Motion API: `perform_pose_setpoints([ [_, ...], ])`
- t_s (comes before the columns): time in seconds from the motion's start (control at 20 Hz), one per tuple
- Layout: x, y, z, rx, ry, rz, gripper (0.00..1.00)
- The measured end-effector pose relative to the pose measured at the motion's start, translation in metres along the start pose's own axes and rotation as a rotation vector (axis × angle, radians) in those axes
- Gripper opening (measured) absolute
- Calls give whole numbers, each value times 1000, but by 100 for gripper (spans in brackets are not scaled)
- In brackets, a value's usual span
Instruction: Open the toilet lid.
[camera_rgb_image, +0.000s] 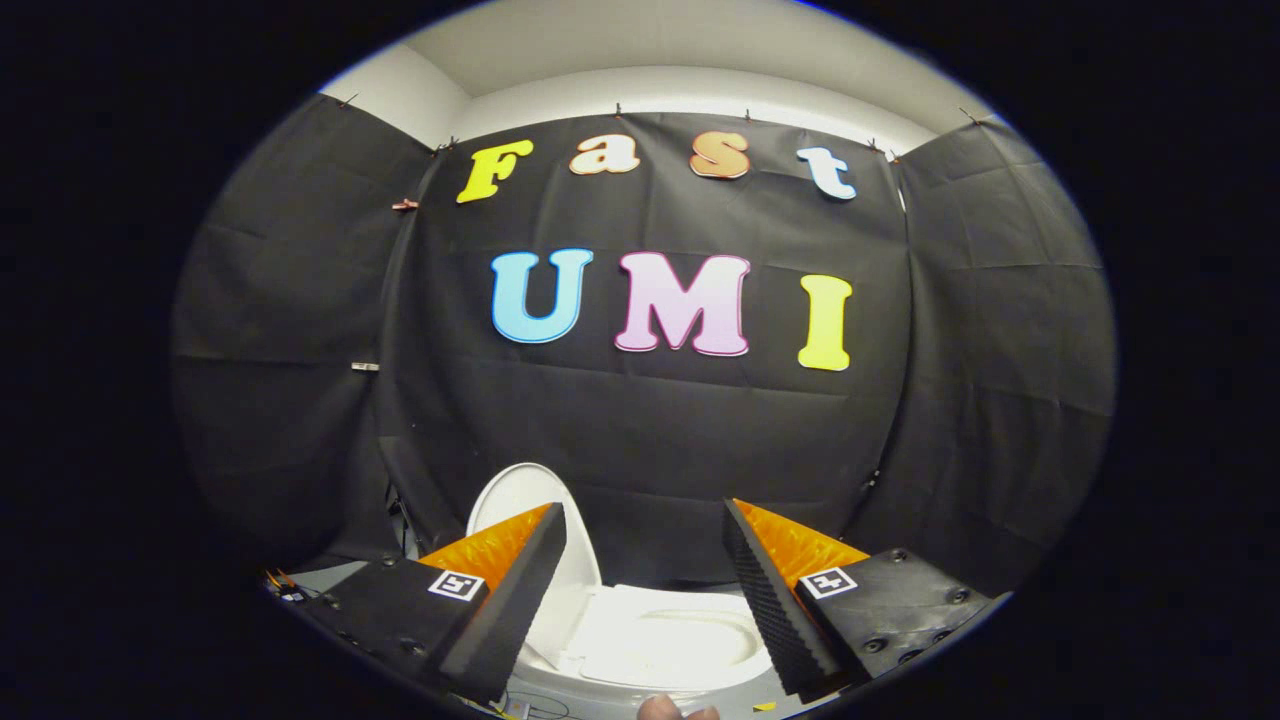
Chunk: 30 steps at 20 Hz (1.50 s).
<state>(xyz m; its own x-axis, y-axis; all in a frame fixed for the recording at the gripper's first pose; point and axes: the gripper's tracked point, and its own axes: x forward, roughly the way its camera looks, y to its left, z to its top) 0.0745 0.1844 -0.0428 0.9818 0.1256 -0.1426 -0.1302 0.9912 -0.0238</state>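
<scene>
Between the wide-spread fingers of the gripper (645, 520), toilet seat (665, 640), toilet lid (520, 500) raised, nothing held

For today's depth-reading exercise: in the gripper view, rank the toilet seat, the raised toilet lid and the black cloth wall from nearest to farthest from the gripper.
The gripper is open, holding nothing.
1. Toilet seat: down, between and just below the fingers.
2. Toilet lid: standing up, at the seat's far edge, partly behind one finger.
3. Black cloth wall: well beyond the toilet, across the back.
</scene>
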Motion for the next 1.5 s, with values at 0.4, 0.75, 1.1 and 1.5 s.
perform_pose_setpoints([
  [0.4,-13,-60,-1,20,-25,-104,99],
  [0.75,-23,-78,-15,18,-23,-110,99],
  [1.1,-33,-86,-23,24,-24,-74,99],
  [1.5,-42,-83,-24,31,-25,-43,98],
])
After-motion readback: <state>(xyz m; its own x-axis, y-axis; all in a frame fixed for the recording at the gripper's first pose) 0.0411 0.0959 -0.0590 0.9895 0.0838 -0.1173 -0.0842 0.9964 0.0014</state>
